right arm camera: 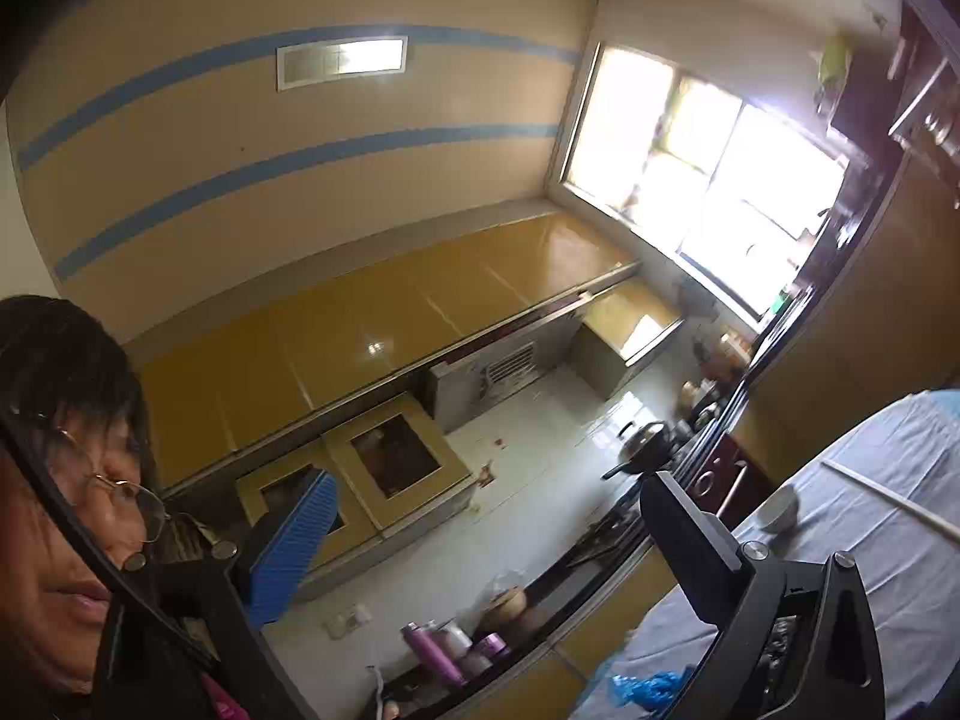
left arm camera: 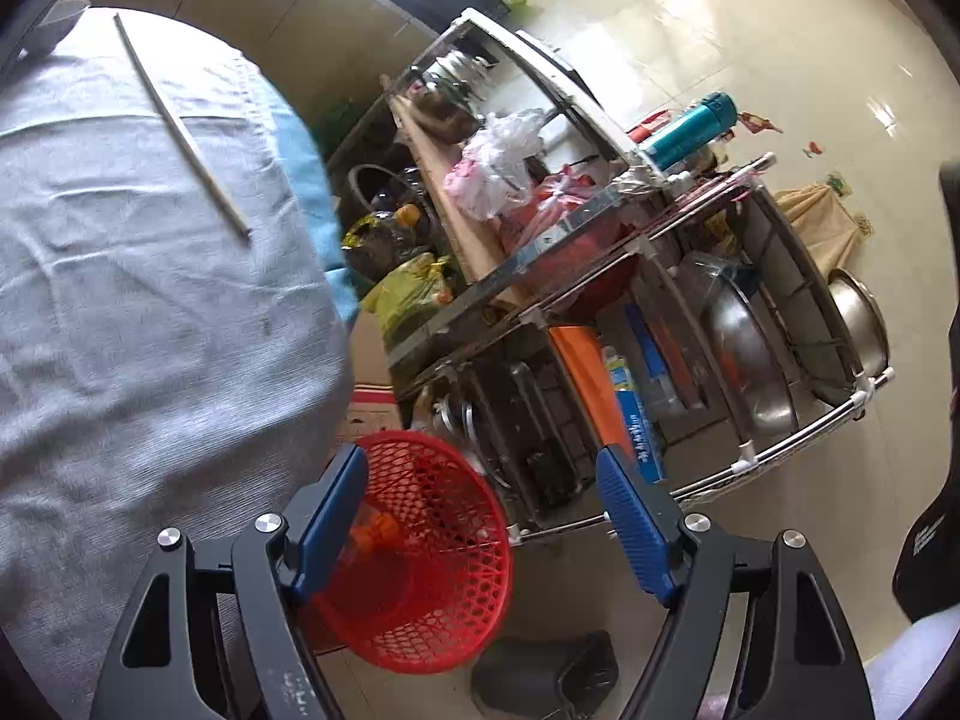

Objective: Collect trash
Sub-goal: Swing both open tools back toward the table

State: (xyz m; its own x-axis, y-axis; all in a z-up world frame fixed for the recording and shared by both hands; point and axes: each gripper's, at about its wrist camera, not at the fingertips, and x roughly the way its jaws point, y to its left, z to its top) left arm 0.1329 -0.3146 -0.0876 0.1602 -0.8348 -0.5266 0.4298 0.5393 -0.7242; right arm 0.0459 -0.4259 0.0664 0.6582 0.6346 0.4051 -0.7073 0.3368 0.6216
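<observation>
In the left wrist view my left gripper (left arm camera: 480,486) is open and empty, held above a red mesh waste basket (left arm camera: 420,552) that stands on the floor beside the table. Something orange (left arm camera: 372,531) lies inside the basket. A chopstick (left arm camera: 180,126) lies on the grey tablecloth (left arm camera: 120,300). In the right wrist view my right gripper (right arm camera: 498,516) is open and empty, tilted up toward the kitchen wall. The chopstick (right arm camera: 888,501), a white bowl (right arm camera: 777,510) and a crumpled blue plastic piece (right arm camera: 645,687) lie on the cloth-covered table (right arm camera: 840,480).
A metal rack (left arm camera: 600,300) crammed with bags, pans, a teal flask (left arm camera: 690,132) and steel bowls stands on the tile floor. A dark dustpan (left arm camera: 546,675) lies below the basket. A counter (right arm camera: 540,594) holds bottles and a wok. A person's face (right arm camera: 66,540) is at left.
</observation>
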